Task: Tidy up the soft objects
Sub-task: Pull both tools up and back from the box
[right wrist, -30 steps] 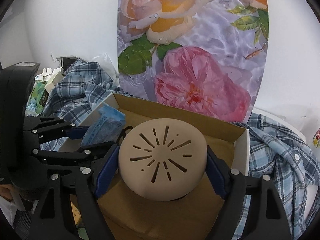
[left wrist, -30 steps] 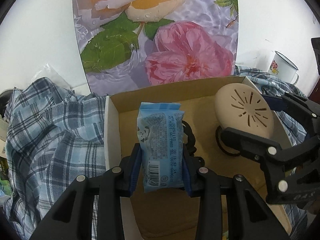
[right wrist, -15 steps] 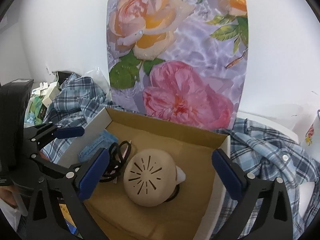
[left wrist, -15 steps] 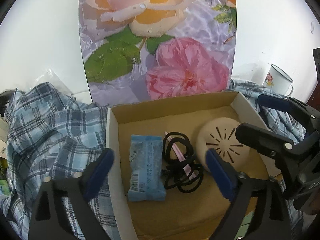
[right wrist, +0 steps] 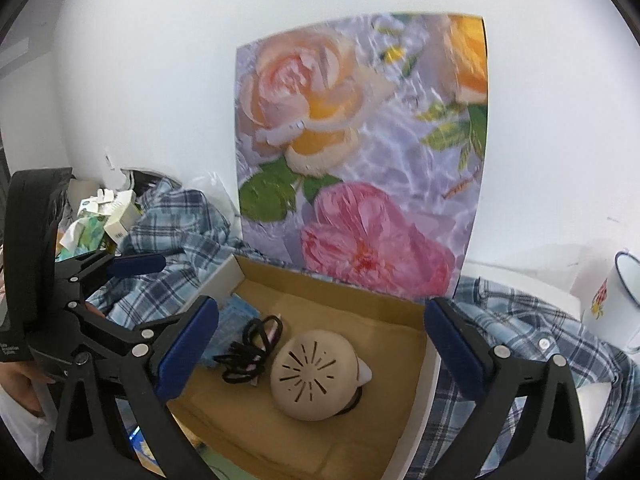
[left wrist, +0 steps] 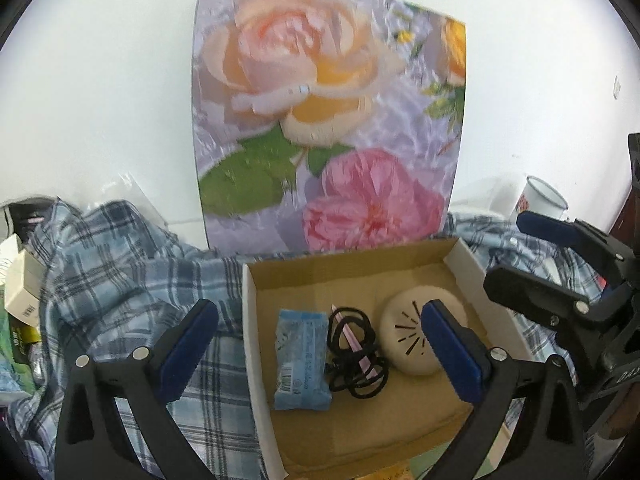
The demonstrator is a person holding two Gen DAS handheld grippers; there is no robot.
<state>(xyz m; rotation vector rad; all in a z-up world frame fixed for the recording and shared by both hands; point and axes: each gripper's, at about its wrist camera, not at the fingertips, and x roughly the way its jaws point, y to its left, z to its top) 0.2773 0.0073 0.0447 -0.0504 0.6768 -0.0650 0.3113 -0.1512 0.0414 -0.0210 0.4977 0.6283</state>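
Both grippers stand wide apart and empty, the left gripper (left wrist: 320,334) above the blue packet (left wrist: 303,361) and the right gripper (right wrist: 322,338) above the beige slotted cushion (right wrist: 313,373). Both things lie in the cardboard box (left wrist: 348,268), with black hair ties (left wrist: 356,354) between them. The packet looks light and crinkly (slippery film, I'd guess), best pinched across its narrow sides; the cushion probably squashes, so take it across its middle.

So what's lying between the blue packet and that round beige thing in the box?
A tangle of black cords around a pink stick, seen clearly in the left wrist view.
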